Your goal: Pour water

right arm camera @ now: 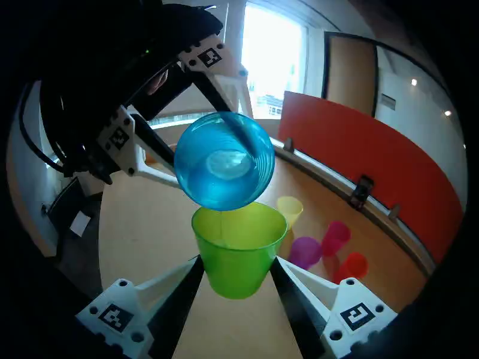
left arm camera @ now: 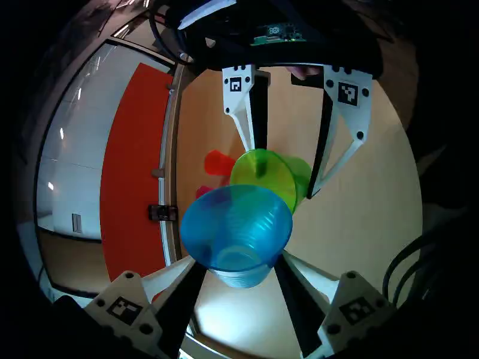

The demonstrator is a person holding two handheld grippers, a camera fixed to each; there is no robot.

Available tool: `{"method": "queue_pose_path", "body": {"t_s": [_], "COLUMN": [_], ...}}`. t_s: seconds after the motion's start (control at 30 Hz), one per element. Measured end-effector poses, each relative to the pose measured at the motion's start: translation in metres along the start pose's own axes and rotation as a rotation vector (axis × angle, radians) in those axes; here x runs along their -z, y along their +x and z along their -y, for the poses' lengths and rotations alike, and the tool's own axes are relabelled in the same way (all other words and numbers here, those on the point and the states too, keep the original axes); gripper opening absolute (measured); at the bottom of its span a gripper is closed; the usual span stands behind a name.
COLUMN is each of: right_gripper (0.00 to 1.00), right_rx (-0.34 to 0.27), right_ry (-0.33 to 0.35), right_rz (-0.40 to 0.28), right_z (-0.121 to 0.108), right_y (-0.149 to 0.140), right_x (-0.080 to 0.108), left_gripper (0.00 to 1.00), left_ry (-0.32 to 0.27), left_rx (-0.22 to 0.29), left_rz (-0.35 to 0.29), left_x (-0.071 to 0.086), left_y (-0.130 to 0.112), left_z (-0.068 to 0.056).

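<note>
On the wooden counter (right arm camera: 149, 227) sit a yellow cup (right arm camera: 290, 210), purple cup (right arm camera: 305, 251), pink cup (right arm camera: 336, 236) and orange cup (right arm camera: 354, 264) — near a red partition (right arm camera: 371, 155).

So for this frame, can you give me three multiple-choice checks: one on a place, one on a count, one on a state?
1. In the right gripper view, where is the blue cup relative to the green cup?
A. Above it
B. Nested inside it
C. Lying on the table beside it

2. How many loose cups stand on the table beyond the green cup?
A. Two
B. Four
C. Six

3. What state is the right gripper in?
A. Open and empty
B. Shut on the green cup
C. Open around the blue cup

Answers:
1. A: the blue cup hangs over the green cup's rim.
2. B: there is a yellow cup, a purple cup, a pink cup and a red cup.
3. B: both of its fingers press on the green cup's sides.
</note>
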State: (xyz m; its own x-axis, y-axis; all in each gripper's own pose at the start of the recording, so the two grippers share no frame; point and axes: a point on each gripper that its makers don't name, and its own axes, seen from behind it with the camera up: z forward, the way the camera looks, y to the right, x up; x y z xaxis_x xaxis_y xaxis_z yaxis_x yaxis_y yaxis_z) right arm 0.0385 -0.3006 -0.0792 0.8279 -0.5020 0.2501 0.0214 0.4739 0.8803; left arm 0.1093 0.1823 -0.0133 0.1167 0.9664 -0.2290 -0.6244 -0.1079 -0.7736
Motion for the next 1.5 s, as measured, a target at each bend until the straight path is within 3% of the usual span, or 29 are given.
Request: {"method": "queue_pose_path", "body": {"t_s": [0.4, 0.77, 1.5], "right_gripper": [0.81, 0.81, 0.80], "right_rx": [-0.033, 0.003, 0.002], "right_ry": [-0.042, -0.059, -0.072], "right_rz": [-0.083, -0.147, -0.217], "right_z": [0.000, 0.002, 0.001], "right_y": [-0.001, 0.003, 0.015], "right_x": [-0.011, -0.008, -0.002], "left_gripper": [0.75, 0.75, 0.75], "left_ry": [0.001, 0.020, 0.061], "left_rx": [0.009, -0.054, -0.113], "left_rz": [0.000, 0.015, 0.030], "left_x": [-0.009, -0.008, 0.000], "left_y": [-0.002, -0.002, 0.006], "left_z": [-0.007, 0.000, 0.013]}}
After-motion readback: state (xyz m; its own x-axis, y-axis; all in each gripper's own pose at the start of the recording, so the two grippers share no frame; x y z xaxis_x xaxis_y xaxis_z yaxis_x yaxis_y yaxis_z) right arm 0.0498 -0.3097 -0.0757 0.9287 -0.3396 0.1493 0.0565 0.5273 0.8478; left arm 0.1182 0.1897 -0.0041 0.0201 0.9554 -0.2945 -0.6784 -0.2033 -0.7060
